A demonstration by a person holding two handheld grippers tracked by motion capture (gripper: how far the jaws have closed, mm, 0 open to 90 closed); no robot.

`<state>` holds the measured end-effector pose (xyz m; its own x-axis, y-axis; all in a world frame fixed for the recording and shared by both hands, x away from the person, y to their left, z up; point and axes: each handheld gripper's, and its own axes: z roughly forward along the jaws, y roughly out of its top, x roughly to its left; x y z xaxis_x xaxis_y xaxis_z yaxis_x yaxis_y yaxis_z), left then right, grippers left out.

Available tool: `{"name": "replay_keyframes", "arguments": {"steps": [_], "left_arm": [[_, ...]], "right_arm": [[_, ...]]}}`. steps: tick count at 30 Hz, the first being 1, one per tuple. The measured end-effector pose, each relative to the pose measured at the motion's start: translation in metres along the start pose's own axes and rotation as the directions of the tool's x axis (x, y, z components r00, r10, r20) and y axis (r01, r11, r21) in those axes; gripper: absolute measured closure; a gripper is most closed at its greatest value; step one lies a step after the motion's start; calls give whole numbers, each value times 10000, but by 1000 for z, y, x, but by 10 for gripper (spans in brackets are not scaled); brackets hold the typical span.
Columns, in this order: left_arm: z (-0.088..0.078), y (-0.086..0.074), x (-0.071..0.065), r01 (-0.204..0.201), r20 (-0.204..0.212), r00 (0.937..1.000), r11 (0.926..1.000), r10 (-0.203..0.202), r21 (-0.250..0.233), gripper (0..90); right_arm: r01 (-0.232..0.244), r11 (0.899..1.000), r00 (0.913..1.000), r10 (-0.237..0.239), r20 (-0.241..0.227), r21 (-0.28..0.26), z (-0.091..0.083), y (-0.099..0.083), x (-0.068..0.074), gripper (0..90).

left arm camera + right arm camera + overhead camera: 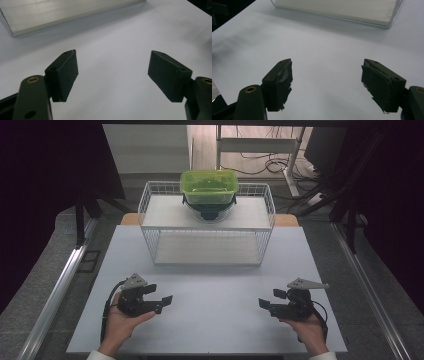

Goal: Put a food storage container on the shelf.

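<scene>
On the white table (pixel 210 320), my left gripper (pixel 161 299) sits low at the front left in a person's hand, its jaws pointing toward the middle. The left gripper (pixel 112 57) is open, with bare tabletop between its black pads. At the front right, my right gripper (pixel 271 299) mirrors it in the other hand. The right gripper (pixel 327 62) is open too and holds nothing; its pads (pixel 283 82) look worn and torn.
A white wire rack (pixel 150 227) with two shelves stands at the back of the table. On its top shelf a green translucent container (pixel 208 185) rests on a clear bowl (pixel 209 213). The rack's bottom shelf (pixel 62 12) (pixel 337 8) lies ahead of each gripper.
</scene>
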<state>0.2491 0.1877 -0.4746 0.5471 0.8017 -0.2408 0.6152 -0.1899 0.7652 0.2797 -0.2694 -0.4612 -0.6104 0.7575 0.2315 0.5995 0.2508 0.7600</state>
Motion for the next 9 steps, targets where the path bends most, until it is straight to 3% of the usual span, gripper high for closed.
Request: {"name": "replay_keyframes", "arguments": {"steps": [5, 9], "left_arm": [[2, -5, 1, 227, -13, 9997, 9997, -227, 12, 236], [4, -6, 2, 58, -180, 9998, 10000, -58, 9, 221]], "right_arm": [[164, 9990, 9998, -160, 94, -408, -5, 0, 1, 235], [261, 9980, 9996, -258, 61, -578, -6, -1, -1, 220]]}}
